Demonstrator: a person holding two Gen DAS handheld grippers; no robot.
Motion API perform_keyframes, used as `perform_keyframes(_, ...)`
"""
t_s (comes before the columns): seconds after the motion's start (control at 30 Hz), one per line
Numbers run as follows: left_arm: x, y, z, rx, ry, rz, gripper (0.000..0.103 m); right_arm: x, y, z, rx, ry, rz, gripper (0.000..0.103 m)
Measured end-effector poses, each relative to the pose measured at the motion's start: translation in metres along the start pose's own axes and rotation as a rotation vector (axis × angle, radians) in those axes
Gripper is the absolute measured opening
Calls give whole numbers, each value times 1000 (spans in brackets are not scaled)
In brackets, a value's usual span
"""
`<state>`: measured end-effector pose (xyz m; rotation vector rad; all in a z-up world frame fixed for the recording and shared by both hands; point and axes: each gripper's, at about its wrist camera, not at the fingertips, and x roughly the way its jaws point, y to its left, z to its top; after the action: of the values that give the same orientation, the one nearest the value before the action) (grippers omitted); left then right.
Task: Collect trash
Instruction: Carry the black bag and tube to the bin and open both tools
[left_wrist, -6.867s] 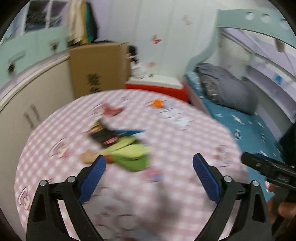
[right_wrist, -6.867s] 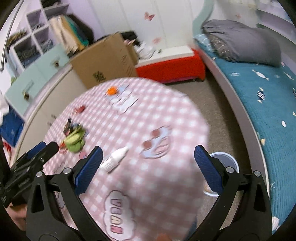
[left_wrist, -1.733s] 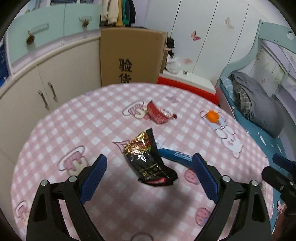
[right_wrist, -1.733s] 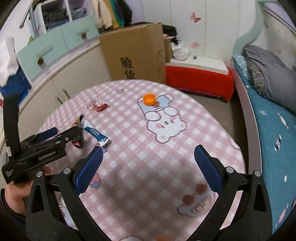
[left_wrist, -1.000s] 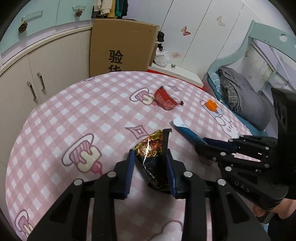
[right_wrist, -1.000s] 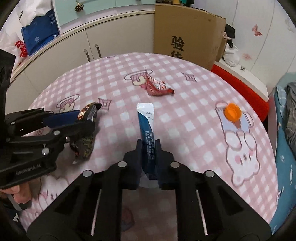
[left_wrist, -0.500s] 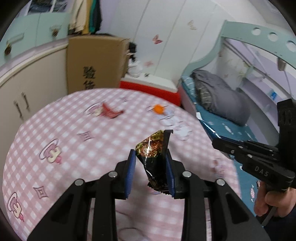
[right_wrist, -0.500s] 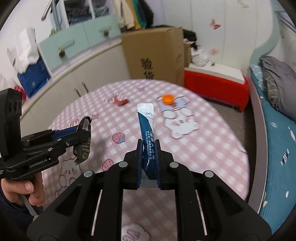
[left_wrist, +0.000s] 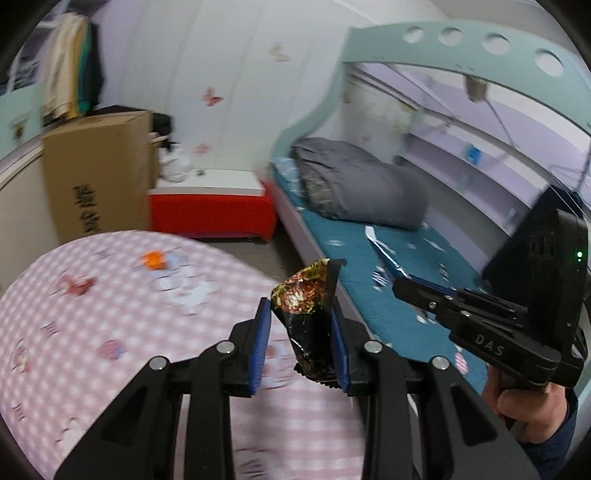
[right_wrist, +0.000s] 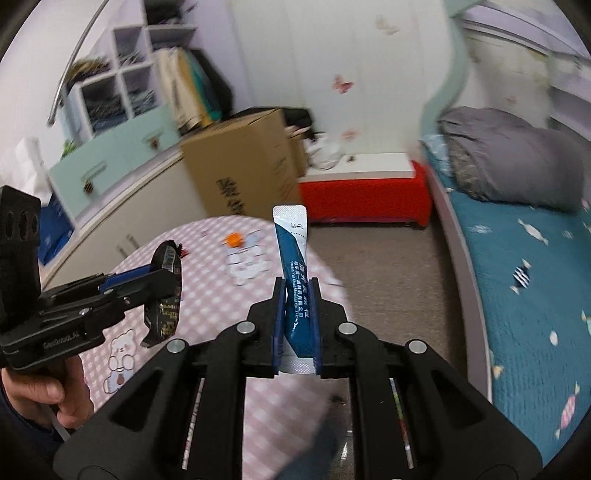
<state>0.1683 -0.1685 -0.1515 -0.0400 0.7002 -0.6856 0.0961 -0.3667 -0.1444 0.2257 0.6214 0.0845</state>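
Your left gripper clamps the dark snack wrapper and your right gripper the blue sachet, both aloft; red wrapper and orange cap remain on the table.

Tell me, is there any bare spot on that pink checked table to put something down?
Yes. Most of the table is bare, especially the near side. Only the far part holds litter: an orange cap and a red wrapper. Both grippers are full, with a black wrapper and a blue sachet.
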Motion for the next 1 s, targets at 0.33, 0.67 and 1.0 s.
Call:
perform_keyframes(0.33, 66, -98, -14, 121, 111, -117, 30, -33, -100, -33, 157, -5, -119, 12)
perform_keyframes(0.67, 159, -137, -63, 204, 327, -88, 30, 11, -171, -89, 319, 122, -142, 13)
perform_keyframes(1.0, 229, -139, -86, 248, 466, -18, 35, 68, -214, -136, 418, 268, -139, 13)
